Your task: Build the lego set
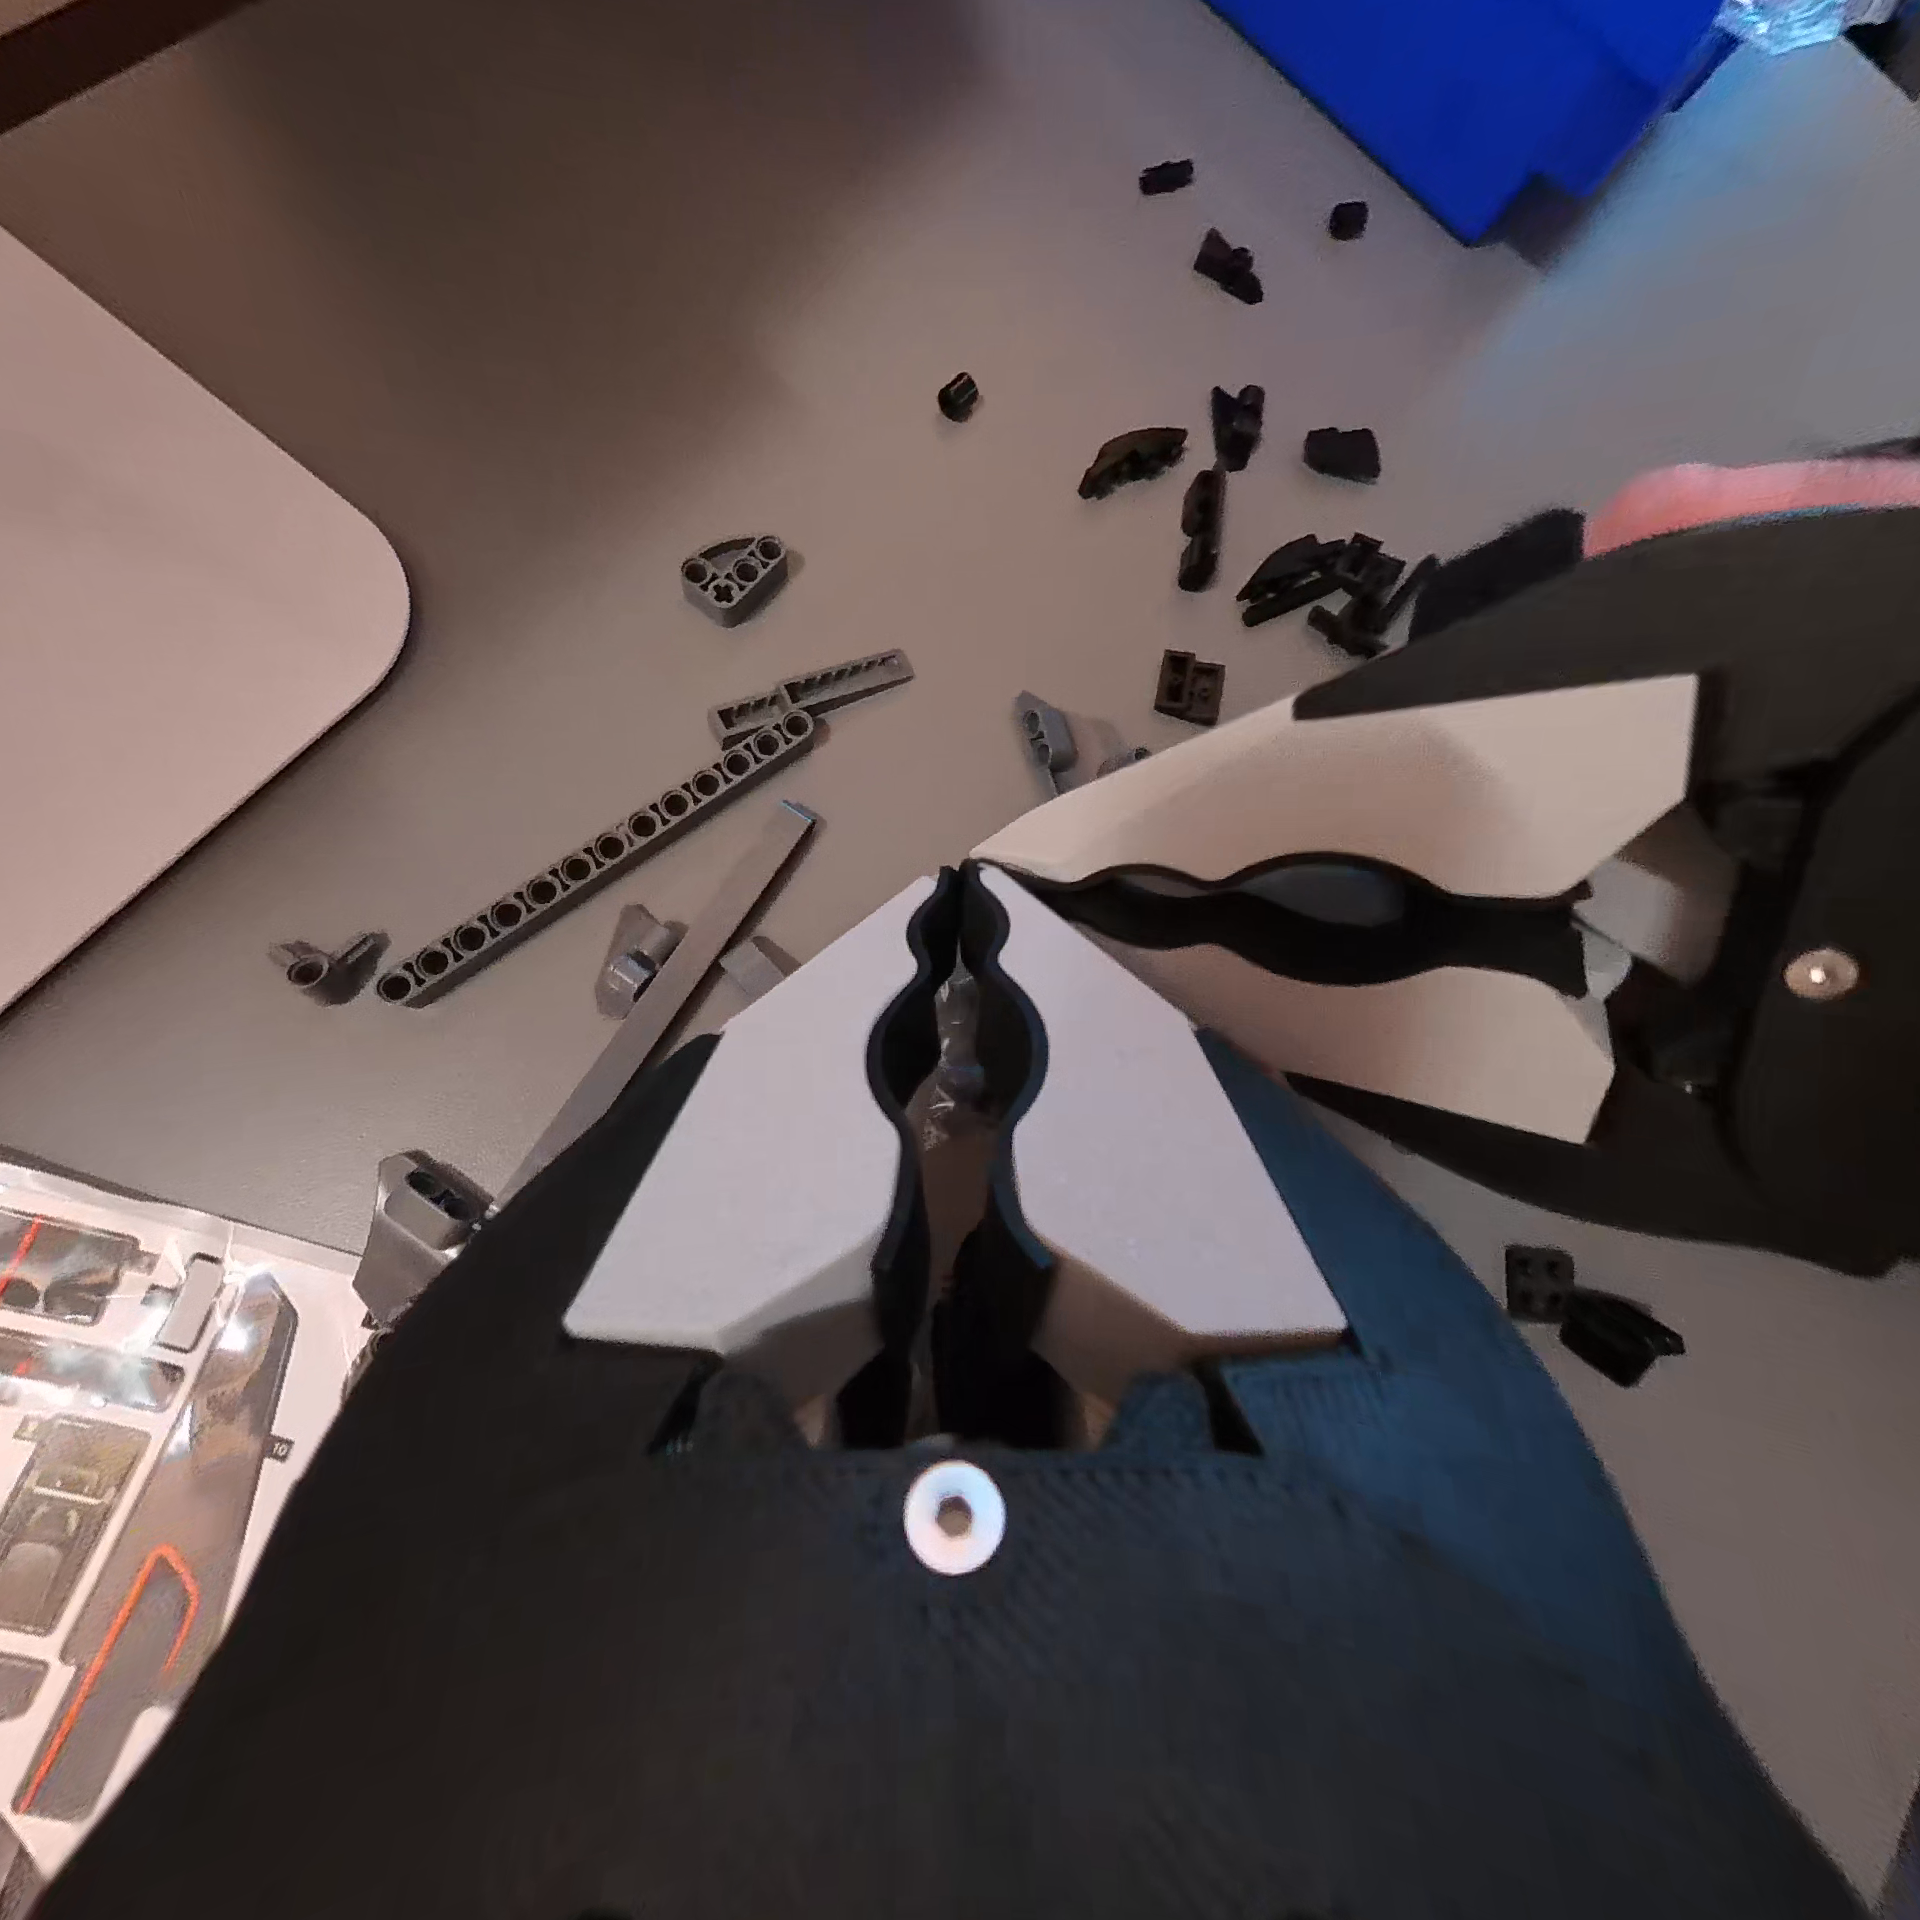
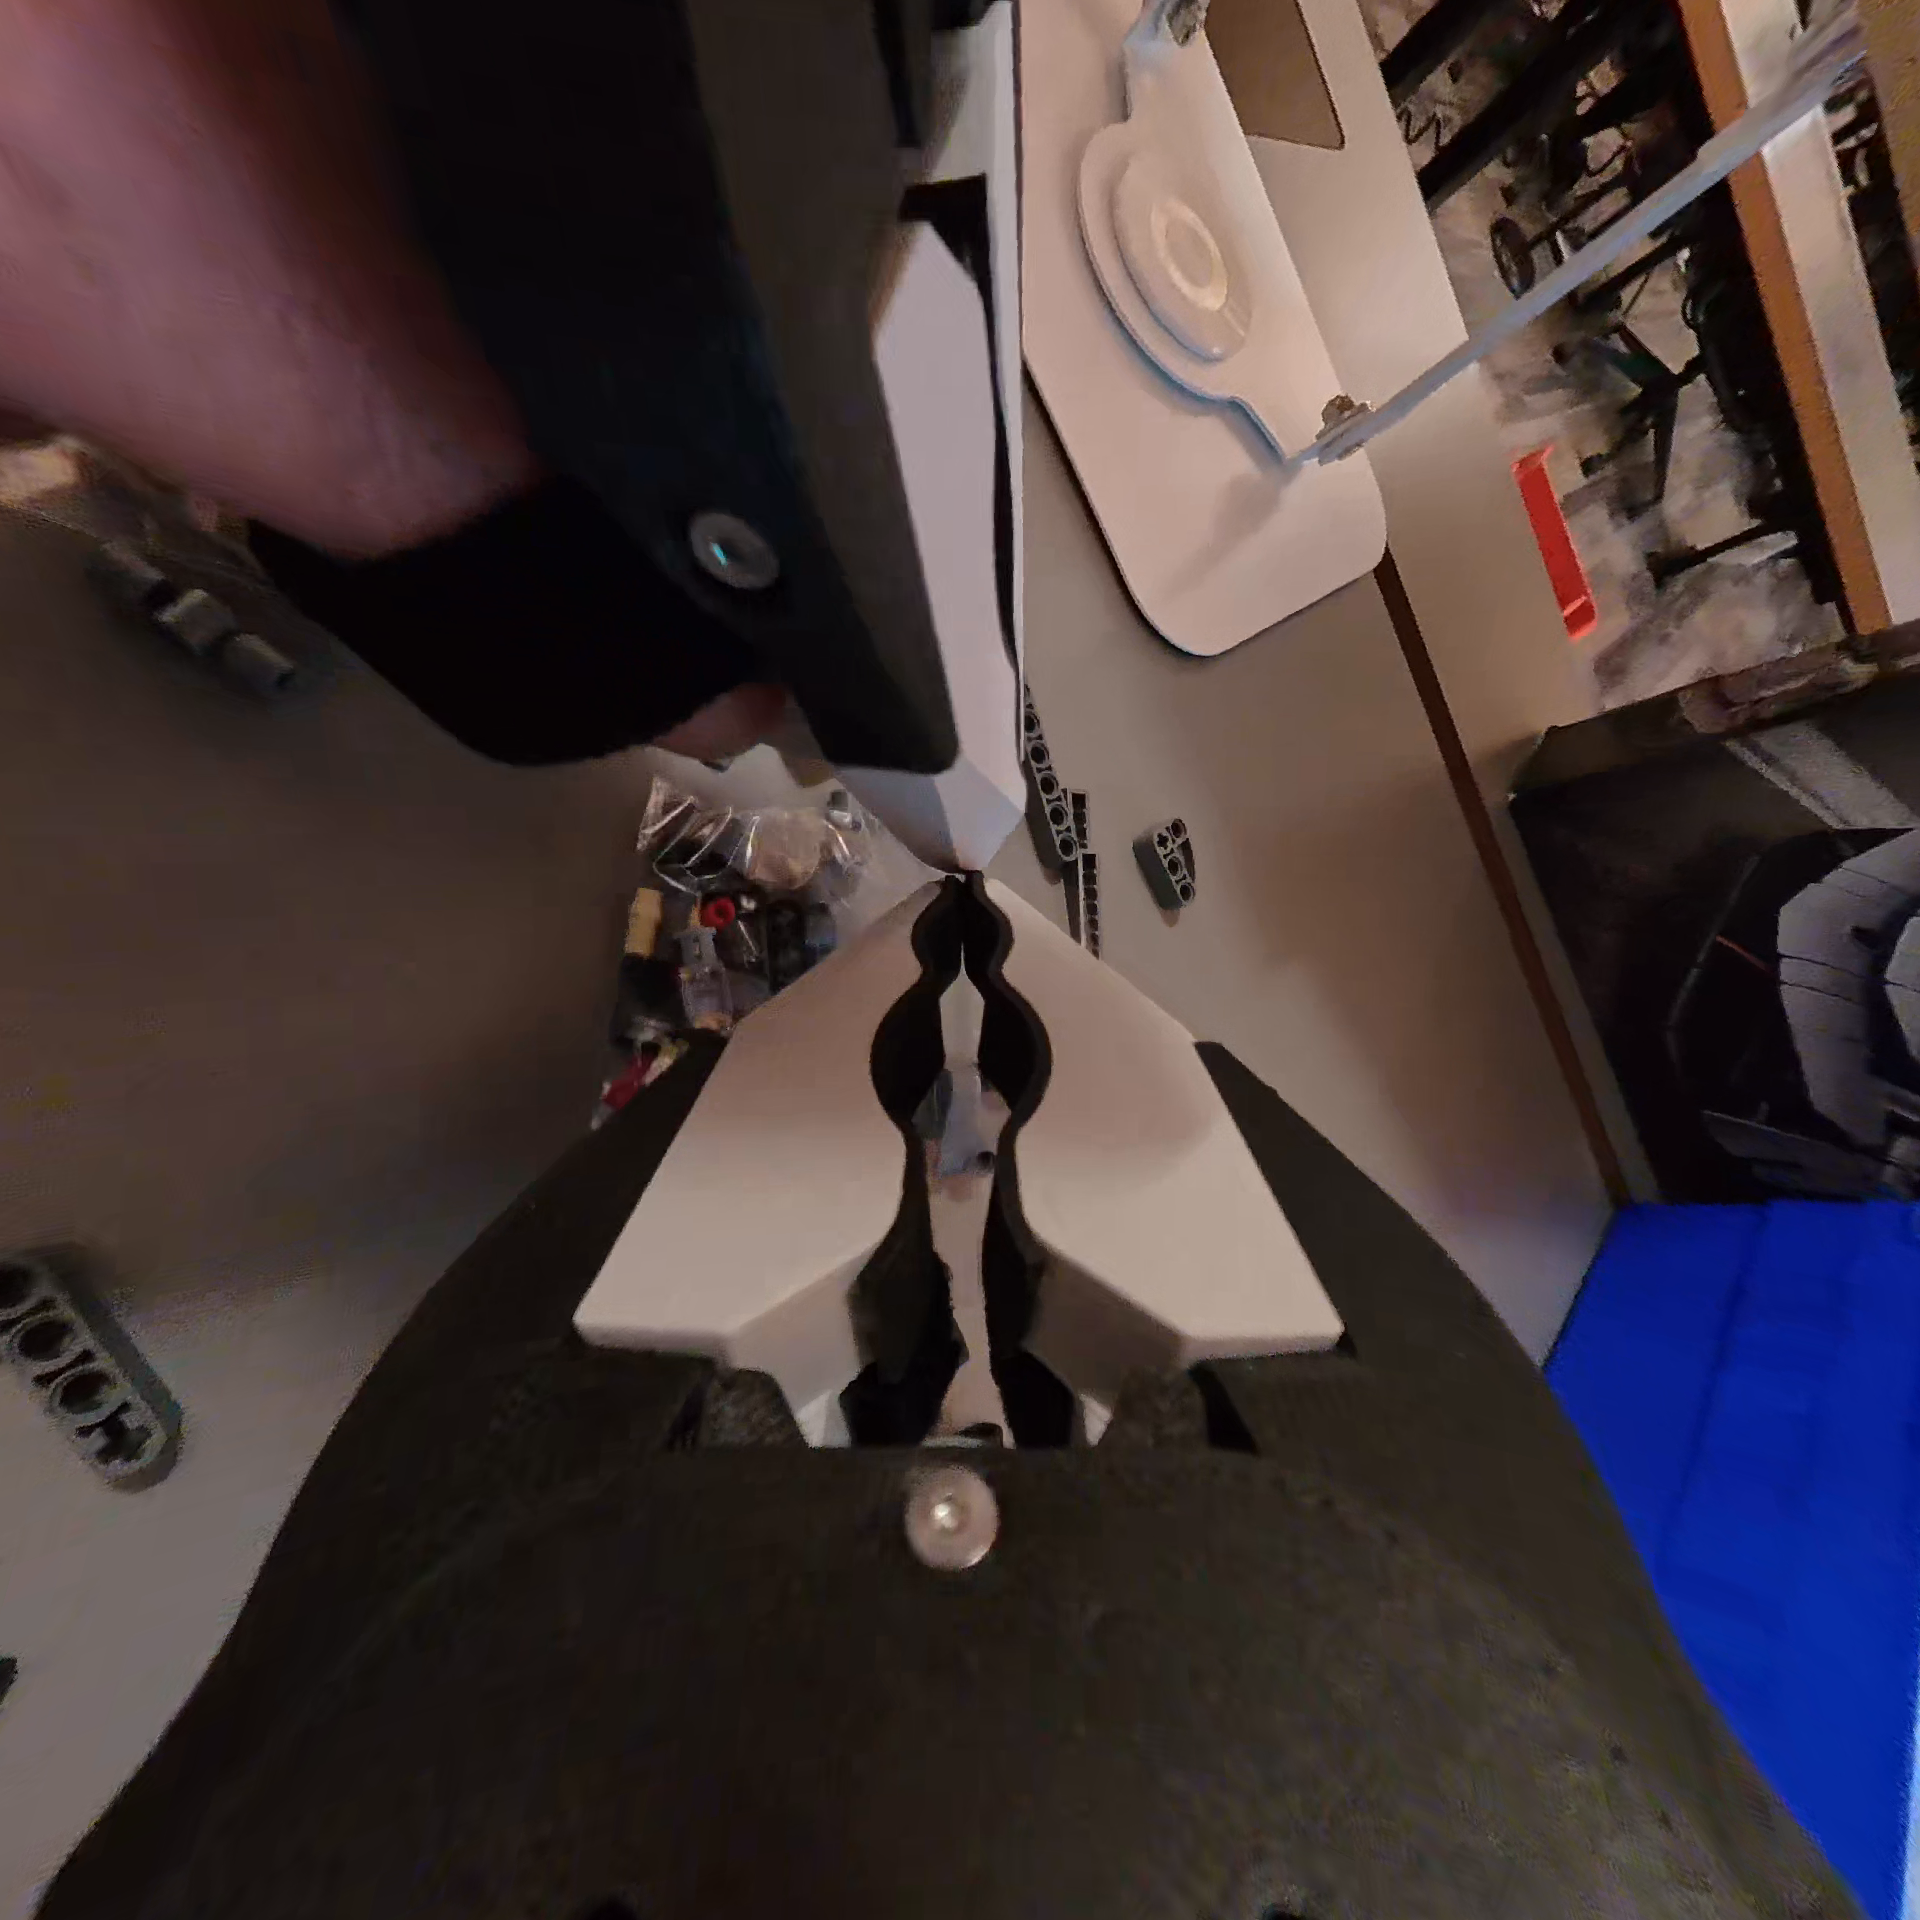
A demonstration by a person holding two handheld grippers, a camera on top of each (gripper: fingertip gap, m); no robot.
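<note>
My left gripper (image 1: 958,883) is shut, its tips meeting the tips of my right gripper (image 1: 982,868), which comes in from the right and is also shut. In the right wrist view my right gripper (image 2: 961,883) points up at the left gripper (image 2: 971,857), tip to tip above the table. I cannot tell whether anything small is pinched between them. Loose Lego lies below: a long grey holed beam (image 1: 592,873), a curved grey piece (image 1: 732,582), a flat grey bar (image 1: 717,935) and several black pieces (image 1: 1299,582).
A clear bag of small parts (image 2: 748,842) lies under the left gripper. A printed sheet (image 1: 104,1455) is at the lower left, a white pad (image 1: 156,571) at the left, a blue box (image 1: 1507,104) at the far right. A hand (image 2: 208,312) holds the left gripper. The grippers are tip to tip, or close to it. Between my left fingertips and the flat grey bar (image 1: 717,935) there is roughly 5 cm. Both grippers' tips are roughly 9 cm from the curved grey piece (image 1: 732,582). It is also in sight in the right wrist view (image 2: 1166,848).
</note>
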